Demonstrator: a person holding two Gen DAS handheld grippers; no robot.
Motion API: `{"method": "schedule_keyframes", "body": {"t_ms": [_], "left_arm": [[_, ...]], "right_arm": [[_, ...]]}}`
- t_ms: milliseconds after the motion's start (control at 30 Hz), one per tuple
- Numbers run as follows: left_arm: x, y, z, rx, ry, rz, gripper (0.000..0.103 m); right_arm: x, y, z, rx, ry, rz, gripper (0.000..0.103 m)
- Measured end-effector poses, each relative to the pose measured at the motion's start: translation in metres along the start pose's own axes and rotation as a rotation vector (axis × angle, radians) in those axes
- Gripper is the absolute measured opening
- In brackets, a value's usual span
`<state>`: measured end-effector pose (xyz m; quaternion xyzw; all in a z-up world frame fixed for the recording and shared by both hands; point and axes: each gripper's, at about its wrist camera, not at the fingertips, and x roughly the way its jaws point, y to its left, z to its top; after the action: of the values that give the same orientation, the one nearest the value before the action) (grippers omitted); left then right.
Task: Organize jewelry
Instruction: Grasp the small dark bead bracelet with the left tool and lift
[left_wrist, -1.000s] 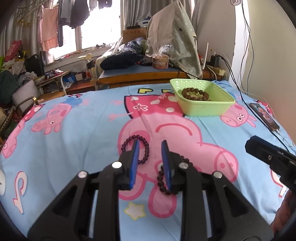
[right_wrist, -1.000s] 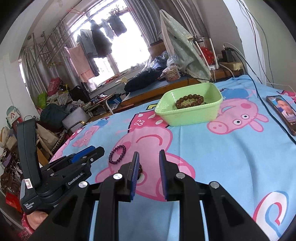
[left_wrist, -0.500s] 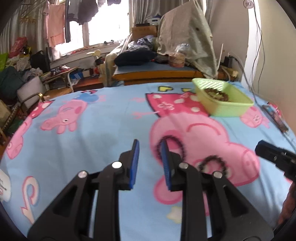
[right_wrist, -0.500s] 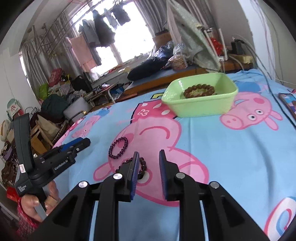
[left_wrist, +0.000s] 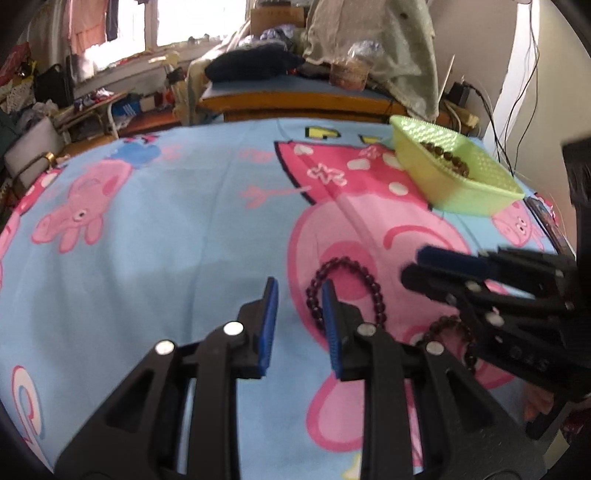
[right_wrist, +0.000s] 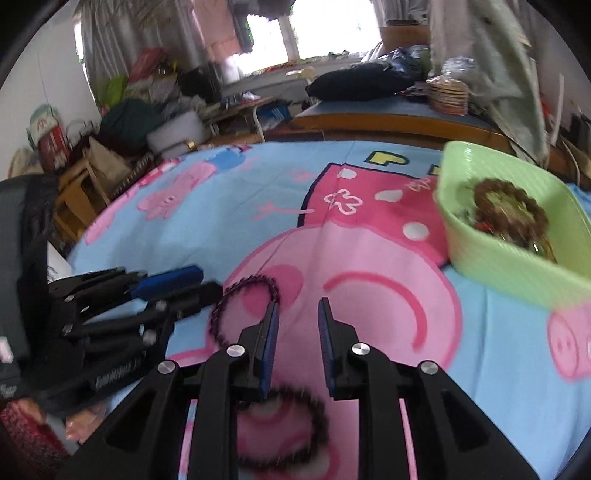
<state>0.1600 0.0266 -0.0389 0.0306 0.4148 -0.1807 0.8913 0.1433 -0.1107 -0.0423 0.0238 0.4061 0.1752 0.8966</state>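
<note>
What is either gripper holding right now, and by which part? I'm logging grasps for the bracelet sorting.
Nothing is held. The left gripper and right gripper are both open; the purple bracelet and brown bracelet lie loose on the bedsheet.

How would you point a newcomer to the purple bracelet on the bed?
Start at the big pink pig printed mid-sheet. Two loose bead bracelets lie on it, well short of the green basket. The purple bracelet is the one with small dark violet beads, nearer the left hand-held gripper; the brown bracelet lies beside it.

Left tool (left_wrist: 297, 308) gapes beside purple bracelet (left_wrist: 347, 291) on bedsheet (left_wrist: 166, 229)
</note>
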Motion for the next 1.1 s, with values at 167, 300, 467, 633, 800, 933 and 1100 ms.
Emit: {"method": "schedule_keyframes", "body": {"t_ms": [167, 300, 467, 633, 800, 933, 1100], "left_arm": [[0.005, 0.000, -0.004, 0.008, 0.020, -0.035, 0.028], [0.005, -0.001, -0.006, 0.019, 0.012, -0.024, 0.022], [-0.009, 0.011, -0.019, -0.009, 0.026, -0.030, 0.007], [-0.047, 0.019, -0.061, -0.038, 0.034, -0.107, 0.007], [-0.066, -0.035, -0.093, 0.060, 0.060, -0.220, 0.007], [-0.061, -0.091, -0.092, 0.166, 0.072, -0.308, 0.007], [-0.043, -0.153, -0.076, 0.269, 0.079, -0.354, 0.007]], "right_arm": [[0.020, 0.006, 0.011, -0.021, 0.050, 0.035, 0.000], [0.032, 0.011, 0.014, -0.038, 0.067, 0.042, 0.000], [0.030, 0.027, 0.009, -0.079, 0.095, 0.086, 0.000], [-0.006, 0.054, -0.040, -0.147, 0.095, 0.175, 0.000], [-0.068, 0.049, -0.104, -0.171, 0.028, 0.129, 0.000], [-0.108, 0.016, -0.134, -0.078, -0.039, 0.024, 0.000], [-0.142, -0.035, -0.155, 0.068, -0.101, -0.083, 0.000]]}}
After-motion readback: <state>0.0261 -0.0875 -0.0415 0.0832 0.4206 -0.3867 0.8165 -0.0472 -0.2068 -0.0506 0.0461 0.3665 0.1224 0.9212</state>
